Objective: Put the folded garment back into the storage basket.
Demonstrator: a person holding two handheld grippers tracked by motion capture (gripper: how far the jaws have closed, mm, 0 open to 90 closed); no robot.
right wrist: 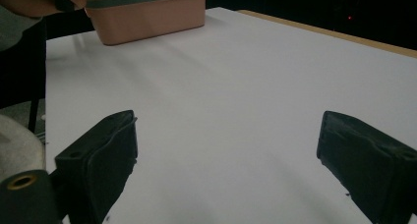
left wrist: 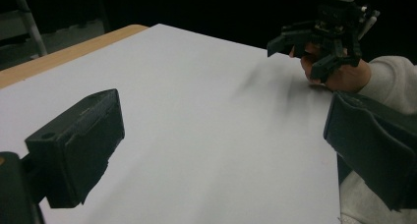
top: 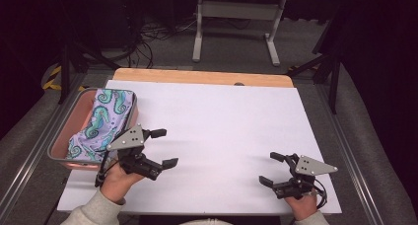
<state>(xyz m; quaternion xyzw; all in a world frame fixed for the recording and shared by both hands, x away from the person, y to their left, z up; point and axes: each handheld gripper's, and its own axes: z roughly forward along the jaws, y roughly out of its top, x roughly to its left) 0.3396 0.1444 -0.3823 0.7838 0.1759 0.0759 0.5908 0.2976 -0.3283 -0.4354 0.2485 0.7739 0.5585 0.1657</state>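
Cloth (top: 106,121): seahorse print, bunched inside pink bin (top: 61,138), at table's left edge; I judge it light, limp.
Hold: I'd pinch a raised fold.
Left gripper (top: 164,147): beside bin, fingers wide apart, empty.
Right gripper (top: 271,168): far from bin, likewise spread, empty.

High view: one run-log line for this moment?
left gripper: open, beside pink plastic bin | right gripper: open, above white table sheet | seahorse-print cloth: in bin, unheld
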